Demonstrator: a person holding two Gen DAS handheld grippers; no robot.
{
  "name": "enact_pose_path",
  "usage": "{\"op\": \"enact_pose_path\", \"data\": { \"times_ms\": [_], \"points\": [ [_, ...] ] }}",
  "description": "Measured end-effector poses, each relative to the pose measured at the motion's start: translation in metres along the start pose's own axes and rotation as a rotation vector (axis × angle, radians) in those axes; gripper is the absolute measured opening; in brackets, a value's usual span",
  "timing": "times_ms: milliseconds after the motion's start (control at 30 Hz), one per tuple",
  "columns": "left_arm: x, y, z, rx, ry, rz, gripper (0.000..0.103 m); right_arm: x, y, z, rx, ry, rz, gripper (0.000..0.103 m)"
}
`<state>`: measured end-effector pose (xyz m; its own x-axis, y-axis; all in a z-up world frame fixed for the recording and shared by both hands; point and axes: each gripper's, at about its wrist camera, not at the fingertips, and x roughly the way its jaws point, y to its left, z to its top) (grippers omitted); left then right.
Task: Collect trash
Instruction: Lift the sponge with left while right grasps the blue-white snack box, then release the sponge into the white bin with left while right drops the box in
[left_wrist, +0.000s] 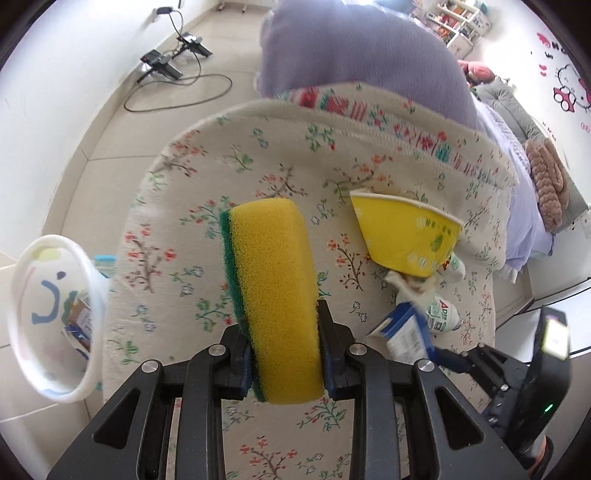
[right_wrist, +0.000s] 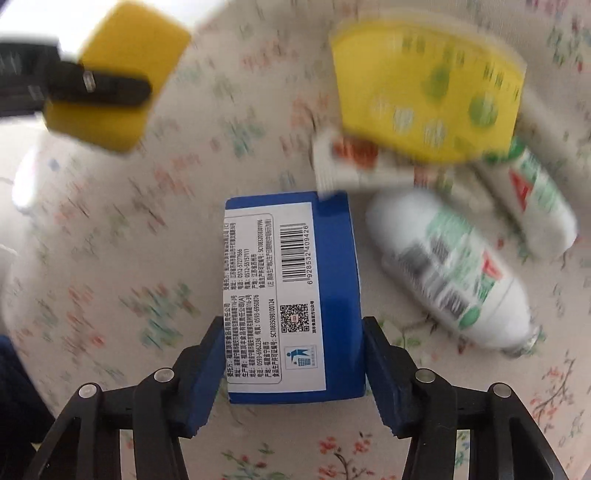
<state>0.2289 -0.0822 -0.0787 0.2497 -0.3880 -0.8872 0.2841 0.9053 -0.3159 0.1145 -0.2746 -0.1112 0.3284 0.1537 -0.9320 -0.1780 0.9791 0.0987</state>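
My left gripper (left_wrist: 282, 317) is shut on a yellow sponge with a green scouring side (left_wrist: 273, 273), held above the floral tablecloth (left_wrist: 221, 166). The right wrist view shows the same sponge (right_wrist: 125, 48) at the top left. My right gripper (right_wrist: 293, 325) is shut on a blue carton with a white barcode label (right_wrist: 291, 295), its pads against both long sides. That carton (left_wrist: 402, 332) is also in the left wrist view. On the cloth lie a flattened yellow paper cup (right_wrist: 424, 85), a small white packet (right_wrist: 354, 162) and two white bottles (right_wrist: 450, 273) (right_wrist: 535, 199).
A white bin with a drawn smiley (left_wrist: 55, 325) stands off the table's left edge, with cartons inside. A purple cushion (left_wrist: 351, 48) lies beyond the table's far edge. Cables and black stands (left_wrist: 166, 62) lie on the tiled floor.
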Motion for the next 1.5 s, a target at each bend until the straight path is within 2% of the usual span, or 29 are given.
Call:
{"op": "enact_pose_path", "data": {
  "times_ms": [100, 267, 567, 667, 767, 867, 967, 1133, 1333, 1500],
  "points": [
    [-0.011, 0.013, -0.003, -0.021, -0.013, 0.005, 0.03, -0.01, 0.002, 0.006, 0.02, -0.051, 0.021, 0.061],
    [-0.025, 0.048, -0.007, -0.09, -0.021, 0.018, 0.03, -0.002, 0.016, 0.009, 0.021, -0.044, 0.06, 0.061],
    [-0.059, 0.11, -0.011, -0.202, -0.052, 0.04, 0.03, -0.003, 0.043, 0.013, 0.044, -0.084, 0.145, 0.061],
    [-0.069, 0.136, -0.01, -0.284, -0.058, 0.019, 0.03, 0.007, 0.055, 0.02, 0.061, -0.08, 0.165, 0.061],
    [-0.078, 0.167, -0.01, -0.391, -0.068, -0.025, 0.03, 0.019, 0.069, 0.03, 0.096, -0.079, 0.225, 0.061],
    [-0.086, 0.19, -0.01, -0.446, -0.088, -0.014, 0.03, 0.028, 0.083, 0.042, 0.12, -0.083, 0.227, 0.061],
    [-0.091, 0.212, -0.013, -0.491, -0.094, 0.006, 0.03, 0.038, 0.101, 0.051, 0.138, -0.08, 0.273, 0.061],
    [-0.088, 0.235, -0.019, -0.543, -0.075, -0.004, 0.03, 0.053, 0.142, 0.065, 0.105, -0.063, 0.305, 0.061],
    [-0.094, 0.243, -0.021, -0.566, -0.089, -0.017, 0.031, 0.068, 0.188, 0.089, 0.083, -0.068, 0.368, 0.061],
    [-0.096, 0.252, -0.023, -0.589, -0.094, -0.014, 0.031, 0.087, 0.222, 0.112, 0.052, -0.045, 0.358, 0.062]
  ]
}}
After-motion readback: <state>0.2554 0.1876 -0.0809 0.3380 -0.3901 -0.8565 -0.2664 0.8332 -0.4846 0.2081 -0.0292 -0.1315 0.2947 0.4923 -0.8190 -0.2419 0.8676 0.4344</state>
